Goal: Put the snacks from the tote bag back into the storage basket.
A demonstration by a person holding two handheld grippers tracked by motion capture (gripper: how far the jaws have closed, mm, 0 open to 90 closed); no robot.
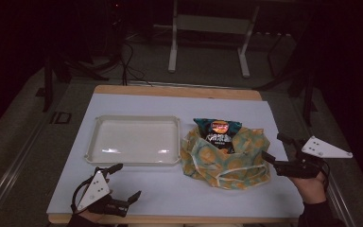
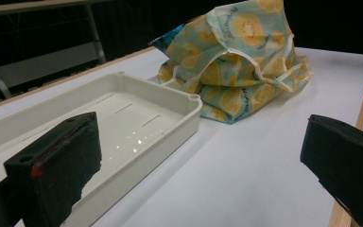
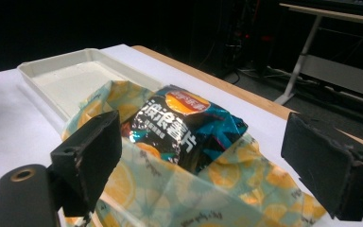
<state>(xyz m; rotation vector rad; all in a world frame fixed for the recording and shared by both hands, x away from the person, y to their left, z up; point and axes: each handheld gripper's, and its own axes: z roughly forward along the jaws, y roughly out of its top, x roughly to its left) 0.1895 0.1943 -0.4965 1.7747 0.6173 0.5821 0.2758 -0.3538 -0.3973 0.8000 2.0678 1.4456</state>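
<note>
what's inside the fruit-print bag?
A dark crisp packet sticks out of the fruit-print bag, its top half showing. Its lower part, and anything beneath it, is covered by the cloth.

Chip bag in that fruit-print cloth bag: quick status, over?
Both tongs, left and right, open, holding nothing. Chip bag half out of the cloth bag, right tongs close beside. White tray empty; nothing blocking.

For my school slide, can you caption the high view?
Two open grippers, left and right, flank a chip bag in a fruit-print bag beside a tray.
</note>
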